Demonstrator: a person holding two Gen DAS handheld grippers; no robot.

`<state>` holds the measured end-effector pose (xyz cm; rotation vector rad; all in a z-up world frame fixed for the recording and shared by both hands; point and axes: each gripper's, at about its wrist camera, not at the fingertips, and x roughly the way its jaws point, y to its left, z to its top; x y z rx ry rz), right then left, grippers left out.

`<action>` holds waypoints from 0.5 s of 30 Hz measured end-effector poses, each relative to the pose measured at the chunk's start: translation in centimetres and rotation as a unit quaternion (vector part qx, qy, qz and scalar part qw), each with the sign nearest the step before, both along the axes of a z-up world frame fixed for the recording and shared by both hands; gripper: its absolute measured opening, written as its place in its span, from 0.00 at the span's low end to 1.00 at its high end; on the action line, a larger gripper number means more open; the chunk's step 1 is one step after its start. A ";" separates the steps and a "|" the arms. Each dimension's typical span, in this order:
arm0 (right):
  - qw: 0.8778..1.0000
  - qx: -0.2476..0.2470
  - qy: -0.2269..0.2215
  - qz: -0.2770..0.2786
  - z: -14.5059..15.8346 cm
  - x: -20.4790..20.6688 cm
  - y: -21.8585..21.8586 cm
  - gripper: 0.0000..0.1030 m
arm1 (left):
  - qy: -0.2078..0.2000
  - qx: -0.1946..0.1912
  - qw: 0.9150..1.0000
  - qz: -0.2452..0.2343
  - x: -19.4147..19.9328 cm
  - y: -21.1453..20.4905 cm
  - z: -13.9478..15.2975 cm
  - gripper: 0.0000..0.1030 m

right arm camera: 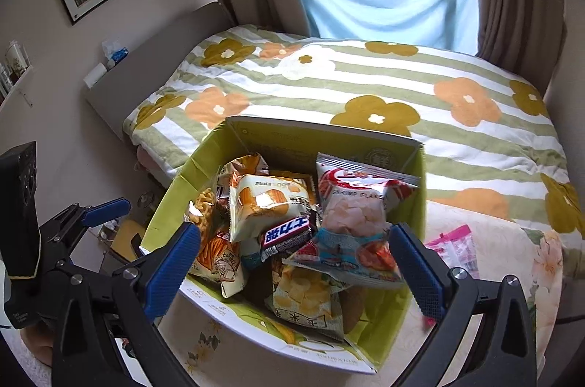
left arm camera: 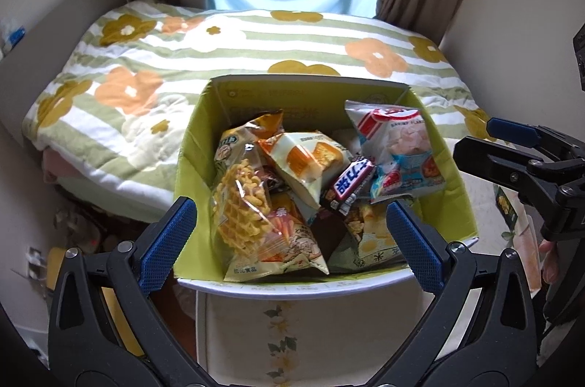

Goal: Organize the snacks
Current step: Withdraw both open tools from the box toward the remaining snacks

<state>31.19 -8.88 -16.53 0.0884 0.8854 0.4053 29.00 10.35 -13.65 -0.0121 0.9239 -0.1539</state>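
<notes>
Both my grippers wide, empty: left gripper [left arm camera: 290, 240], right gripper [right arm camera: 294, 271] above box [right arm camera: 415, 196]. Snacks heaped inside; pink packet [right arm camera: 451, 250] outside on table. Risk: shrimp bag [right arm camera: 351, 215] leans on rim, careless grab tips it out.

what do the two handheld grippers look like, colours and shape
Both look alike: the left gripper and right gripper have matte black plastic frames of triangular cut-out arms joined by silver rivets. Each finger ends in a blue textured pad. A black camera block sits atop the left one.
</notes>
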 end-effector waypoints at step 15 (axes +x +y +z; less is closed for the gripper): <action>0.992 -0.015 -0.021 -0.125 2.1 -5.2 -11.9 1.00 | -0.032 -0.010 0.996 -0.081 -0.4 -8.8 2.9 1.00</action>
